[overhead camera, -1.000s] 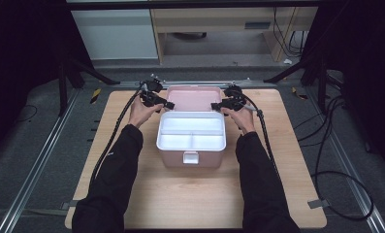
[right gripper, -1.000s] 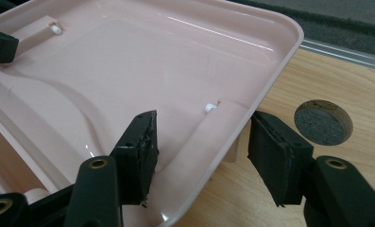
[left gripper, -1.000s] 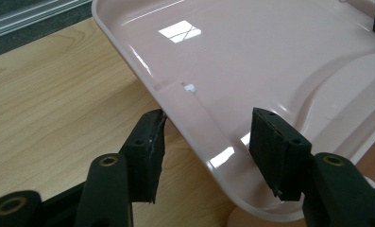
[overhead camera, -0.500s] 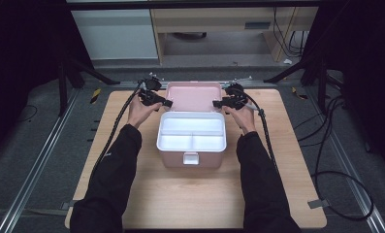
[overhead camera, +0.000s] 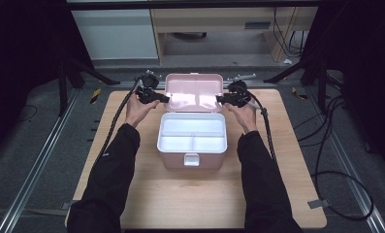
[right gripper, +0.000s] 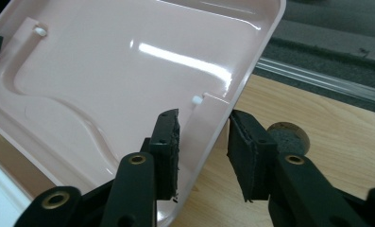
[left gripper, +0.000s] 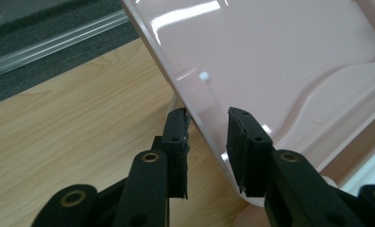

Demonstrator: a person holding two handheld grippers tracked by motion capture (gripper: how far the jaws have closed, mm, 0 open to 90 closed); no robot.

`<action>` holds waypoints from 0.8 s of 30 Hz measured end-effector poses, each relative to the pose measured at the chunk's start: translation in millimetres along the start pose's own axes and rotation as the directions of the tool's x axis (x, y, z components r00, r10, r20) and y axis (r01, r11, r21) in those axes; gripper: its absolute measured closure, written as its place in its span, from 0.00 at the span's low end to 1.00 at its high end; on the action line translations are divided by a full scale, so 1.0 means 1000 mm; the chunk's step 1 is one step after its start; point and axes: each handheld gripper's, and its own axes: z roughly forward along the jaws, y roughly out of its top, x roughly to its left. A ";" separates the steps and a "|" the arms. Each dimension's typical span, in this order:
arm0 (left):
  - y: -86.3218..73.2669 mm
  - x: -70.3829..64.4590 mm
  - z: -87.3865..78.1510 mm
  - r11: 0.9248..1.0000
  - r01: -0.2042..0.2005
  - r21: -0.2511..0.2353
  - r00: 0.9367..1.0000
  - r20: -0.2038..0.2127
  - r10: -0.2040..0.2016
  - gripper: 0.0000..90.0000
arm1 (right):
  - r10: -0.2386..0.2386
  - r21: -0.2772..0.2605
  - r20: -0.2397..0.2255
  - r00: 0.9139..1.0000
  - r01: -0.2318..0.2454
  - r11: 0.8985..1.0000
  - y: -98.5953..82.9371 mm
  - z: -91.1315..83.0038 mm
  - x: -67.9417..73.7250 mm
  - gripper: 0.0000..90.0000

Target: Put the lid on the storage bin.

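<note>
Pink lid (overhead camera: 194, 91) edges between both parted claws (left gripper: 208, 137) (right gripper: 203, 142), white tray (overhead camera: 192, 136) below.

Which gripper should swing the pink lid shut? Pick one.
Neither clearly: left gripper and right gripper each straddle a side edge of the raised lid, jaws open. Close both and lower it together.

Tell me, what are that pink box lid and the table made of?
The pink lid looks like glossy moulded plastic: it shows bright reflections and smooth pressed contours. The table looks like pale wood or a wood-look laminate, with grain lines and a matte surface; I can't tell which.
</note>
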 end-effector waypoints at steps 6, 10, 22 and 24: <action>-0.006 0.002 -0.009 0.999 0.018 -0.048 1.000 0.018 -0.017 0.83 | -0.009 -0.025 0.022 1.000 0.010 1.000 0.004 -0.007 0.004 0.80; -0.008 0.001 -0.013 0.998 0.011 -0.055 1.000 0.015 -0.010 0.83 | -0.023 -0.022 0.035 0.999 0.024 0.999 0.005 -0.009 0.007 0.82; -0.007 -0.010 -0.025 0.997 -0.026 -0.079 1.000 -0.014 0.025 0.86 | -0.057 -0.034 0.064 0.996 0.059 0.998 0.009 -0.025 0.014 0.87; -0.007 -0.012 -0.029 0.996 -0.030 -0.082 0.999 -0.015 0.029 0.86 | -0.066 -0.037 0.070 0.995 0.068 0.997 0.009 -0.028 0.016 0.87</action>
